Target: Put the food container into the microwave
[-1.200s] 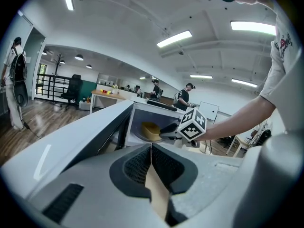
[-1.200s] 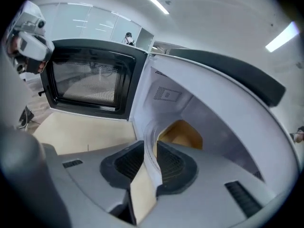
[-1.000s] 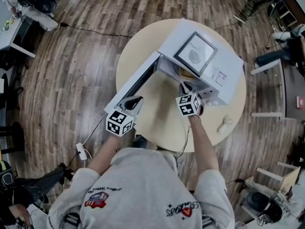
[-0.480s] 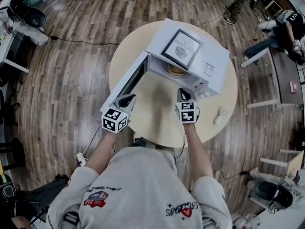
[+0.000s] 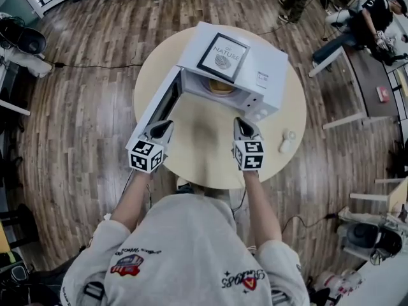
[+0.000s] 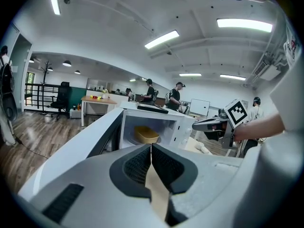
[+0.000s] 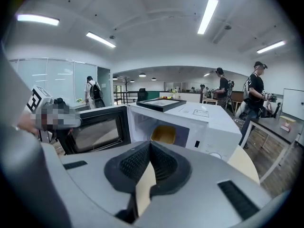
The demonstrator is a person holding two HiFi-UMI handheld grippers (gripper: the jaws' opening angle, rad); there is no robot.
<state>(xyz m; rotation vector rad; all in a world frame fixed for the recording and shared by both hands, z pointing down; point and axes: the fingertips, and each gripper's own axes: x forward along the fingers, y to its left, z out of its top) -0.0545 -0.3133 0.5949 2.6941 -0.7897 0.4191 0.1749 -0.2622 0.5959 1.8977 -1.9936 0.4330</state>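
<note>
Open-plan office, wood floor [image 5: 83,107], round pale table [image 5: 204,164] in the middle. People at desks in the background, none near the work.

Food container [image 7: 164,134]: yellow-tan tub, sits on the floor of the microwave [image 5: 258,69] cavity, straight ahead of both sets of jaws and well apart from them. Neither gripper touches it. Judged from this, the placing itself is done.

Door [image 5: 159,104]: swung wide open toward the person, its free end just to the left of the left gripper [image 6: 151,148]. Probable reason for that gripper's position: it is placed to push the door shut, which looks like the only step left. Contact with the door cannot be confirmed from any view.

Left jaws: closed, ribbed pads pressed together at their tips, nothing between them. Only table colour shows through the slot behind the pads.

Right gripper [image 7: 149,147]: level with the left one, in front of the control-panel side of the microwave and clear of it. Jaws closed pad to pad, empty. It seems simply parked out of the door's swing.

Other items: dark-framed picture [image 5: 222,57] lying flat on the microwave's top, beyond the jaws. Small white object [image 5: 285,140] on the table to the right of the right jaws, too small to identify.
</note>
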